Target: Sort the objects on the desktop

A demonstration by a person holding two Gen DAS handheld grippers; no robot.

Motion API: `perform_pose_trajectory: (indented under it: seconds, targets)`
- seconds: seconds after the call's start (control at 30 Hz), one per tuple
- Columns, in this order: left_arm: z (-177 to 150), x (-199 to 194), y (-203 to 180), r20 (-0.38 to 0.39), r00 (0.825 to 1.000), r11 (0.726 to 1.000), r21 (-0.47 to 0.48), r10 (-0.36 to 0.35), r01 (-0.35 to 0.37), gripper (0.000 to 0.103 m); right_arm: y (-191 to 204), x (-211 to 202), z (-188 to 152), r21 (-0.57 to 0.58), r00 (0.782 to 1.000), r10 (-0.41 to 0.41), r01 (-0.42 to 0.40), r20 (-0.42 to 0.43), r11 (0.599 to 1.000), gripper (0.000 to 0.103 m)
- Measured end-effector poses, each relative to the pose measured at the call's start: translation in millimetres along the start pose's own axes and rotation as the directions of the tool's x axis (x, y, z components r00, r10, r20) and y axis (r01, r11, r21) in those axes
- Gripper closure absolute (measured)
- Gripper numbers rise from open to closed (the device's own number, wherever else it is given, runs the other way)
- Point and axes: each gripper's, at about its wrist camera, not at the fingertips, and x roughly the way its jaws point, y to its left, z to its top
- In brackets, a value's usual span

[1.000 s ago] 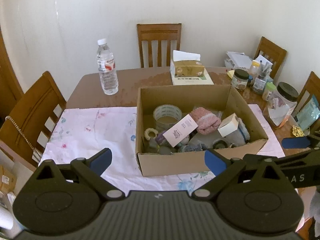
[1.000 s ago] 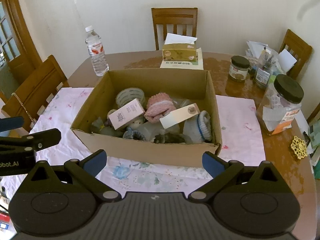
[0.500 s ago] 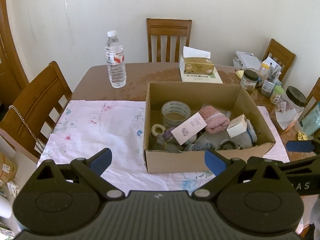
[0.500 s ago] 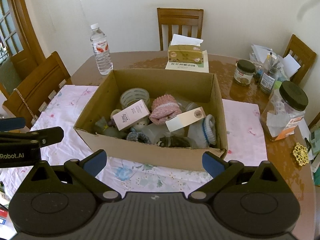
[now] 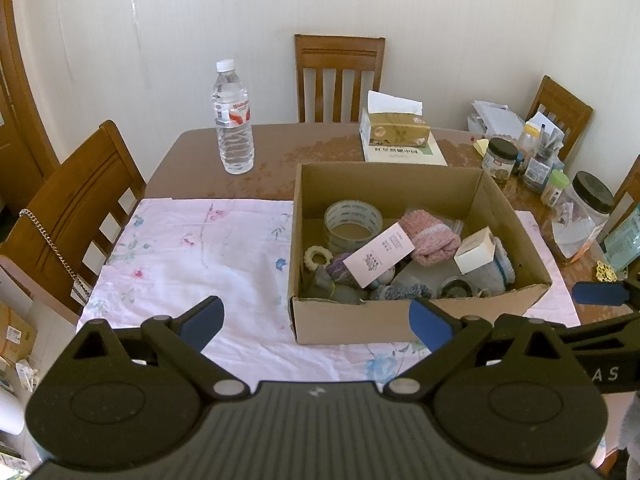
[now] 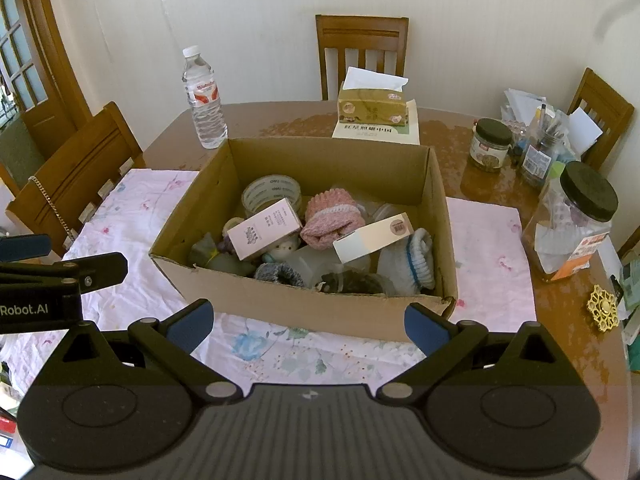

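Note:
An open cardboard box (image 5: 352,326) (image 6: 320,312) stands on a floral cloth (image 5: 200,256) on the table. Inside lie a tape roll (image 5: 352,224) (image 6: 272,192), a pink box (image 5: 380,254) (image 6: 264,228), a pink knitted piece (image 5: 430,236) (image 6: 330,216), a white box (image 5: 476,250) (image 6: 374,236), a white sock (image 6: 412,264) and several small items. My left gripper (image 5: 316,318) is open and empty, near the box's front left. My right gripper (image 6: 306,320) is open and empty, before the box's front wall.
A water bottle (image 5: 232,120) (image 6: 204,100) stands at the back left. A tissue box on a book (image 5: 394,128) (image 6: 372,106) sits behind the cardboard box. Jars and clutter (image 6: 576,216) crowd the right side. Wooden chairs (image 5: 68,216) surround the table.
Both grippers have drawn back and shifted a little, so the box sits farther right in the left wrist view. Both stay open and empty.

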Motion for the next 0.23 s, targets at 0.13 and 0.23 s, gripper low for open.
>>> perform_pose_trajectory:
  seconds: [0.13, 0.23]
  targets:
    - [-0.6, -0.8, -0.4, -0.002, 1.000, 1.000, -0.002, 0.002, -0.002, 0.004, 0.1, 0.2, -0.2, 0.002, 1.000, 0.000, 0.000, -0.001, 1.000, 0.000]
    - [-1.0, -0.9, -1.1, -0.003, 1.000, 1.000, -0.003, 0.002, -0.002, 0.004, 0.4, -0.2, -0.7, 0.000, 1.000, -0.002, 0.002, -0.001, 1.000, 0.000]
